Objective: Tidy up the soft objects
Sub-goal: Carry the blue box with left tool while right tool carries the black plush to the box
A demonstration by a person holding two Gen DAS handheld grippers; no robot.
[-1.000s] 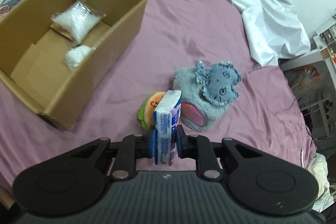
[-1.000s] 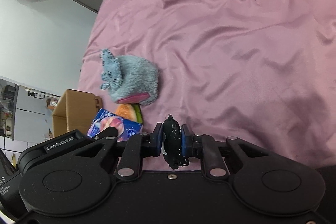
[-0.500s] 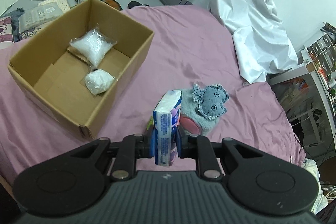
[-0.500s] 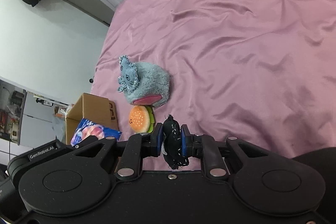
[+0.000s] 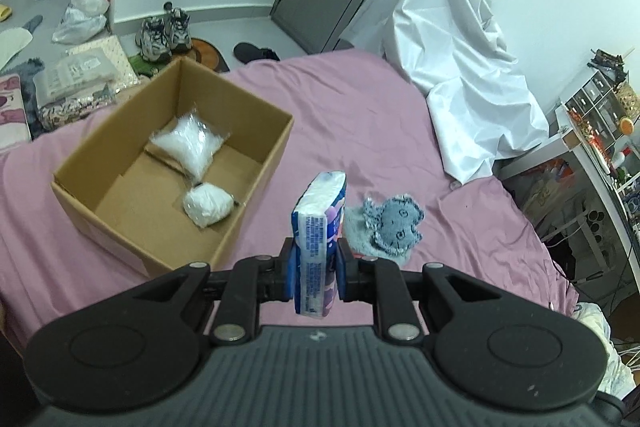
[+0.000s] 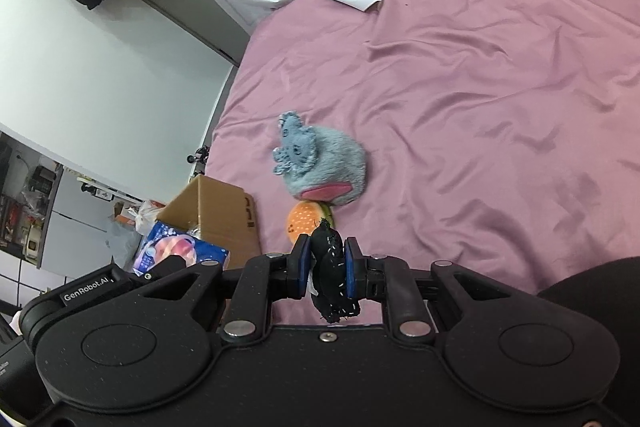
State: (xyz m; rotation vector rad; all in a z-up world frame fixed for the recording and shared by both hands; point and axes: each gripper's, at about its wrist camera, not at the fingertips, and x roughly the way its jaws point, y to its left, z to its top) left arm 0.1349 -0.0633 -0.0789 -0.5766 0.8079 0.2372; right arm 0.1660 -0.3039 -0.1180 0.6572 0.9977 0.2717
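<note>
**Two soft items in hand, two more left on the bed**

A blue-and-white tissue pack [image 5: 319, 227] stands upright, pinched in the fingers of the left gripper [image 5: 313, 273], held above the pink bedsheet [image 5: 360, 115] just right of the open cardboard box [image 5: 256, 187]. In the other hand, a small black soft object w/ white flecks [image 6: 331, 267] is squeezed tight in the right gripper [image 6: 328, 273]; what it is can't be made out.

Progress, judged from what lies where: approx. half done. Two clear bags of white filling [image 5: 186, 147] [image 5: 208, 205] already sit on the box floor. The pack and the black item are lifted but not yet over the box. A grey-blue plush toy [image 6: 320, 167] and an orange burger-shaped plush [image 6: 306, 221] lie touching each other on the sheet, near the box's corner, not yet picked up.

Pose: both grippers tilt down and forward at a moderate angle, side by side, the left gripper's body showing at the lower-left edge of the right wrist view. The left one looks toward the box opening; the right one looks across the bed at the two plush toys, box off to its left. A white draped sheet [image 5: 460, 59] hangs at the far edge of the bed
</note>
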